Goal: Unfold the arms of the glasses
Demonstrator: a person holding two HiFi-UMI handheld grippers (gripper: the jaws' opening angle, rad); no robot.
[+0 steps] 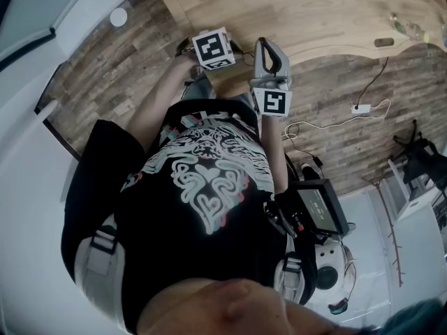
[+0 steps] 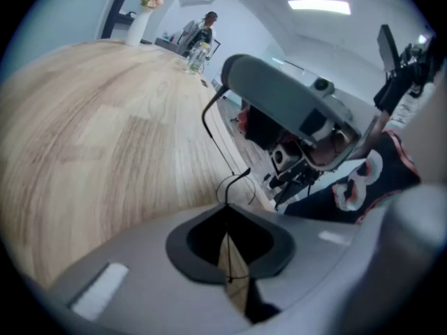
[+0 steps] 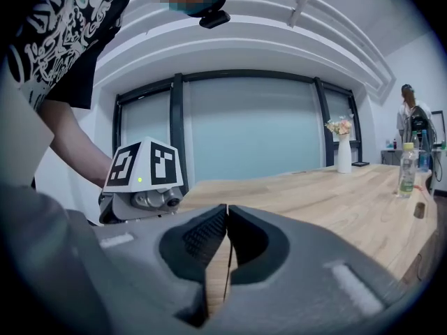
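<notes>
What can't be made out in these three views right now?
- Lenses, hinges, fold state: in no view; only a thin black wire arm leaves the grey left gripper, shut on it.
- Grey right gripper, right gripper view: shut; anything pinched hides in the seam.
- Head view: left gripper's jaws sit under its black-and-white marker cube.
- Clear plastic bottle: label too small.

Head view steeply down; gripper views low, sharing table [image 3: 335,194].
</notes>
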